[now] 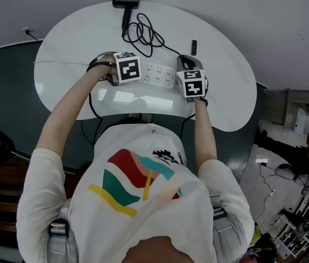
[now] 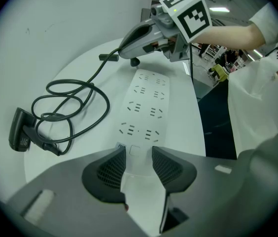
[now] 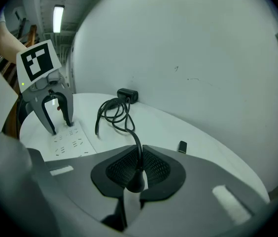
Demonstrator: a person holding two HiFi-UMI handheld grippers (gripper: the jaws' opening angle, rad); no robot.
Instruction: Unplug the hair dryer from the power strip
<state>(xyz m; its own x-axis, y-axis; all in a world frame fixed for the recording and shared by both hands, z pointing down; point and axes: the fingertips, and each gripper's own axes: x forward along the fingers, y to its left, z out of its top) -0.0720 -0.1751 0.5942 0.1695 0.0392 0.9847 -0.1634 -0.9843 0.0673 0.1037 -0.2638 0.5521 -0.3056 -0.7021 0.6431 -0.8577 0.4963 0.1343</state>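
The black hair dryer [image 1: 126,0] lies at the table's far edge, its cord [image 1: 143,34] in loose loops. A white power strip [image 1: 159,75] lies across the middle. My left gripper [image 2: 138,164] points down over one end of the power strip [image 2: 146,102], its pads against both sides. My right gripper [image 3: 138,169] is shut on the dryer's black plug [image 3: 134,181], and the cord [image 3: 112,112] leads away to the dryer [image 3: 127,95]. In the left gripper view the plug [image 2: 108,57] sits past the strip's far end, and the sockets I can see hold nothing.
A small black object [image 1: 194,46] lies on the white table [image 1: 225,92] to the right of the cord. The strip's own dark cable hangs off the table's near left edge. Dark floor surrounds the table, with clutter at the far right.
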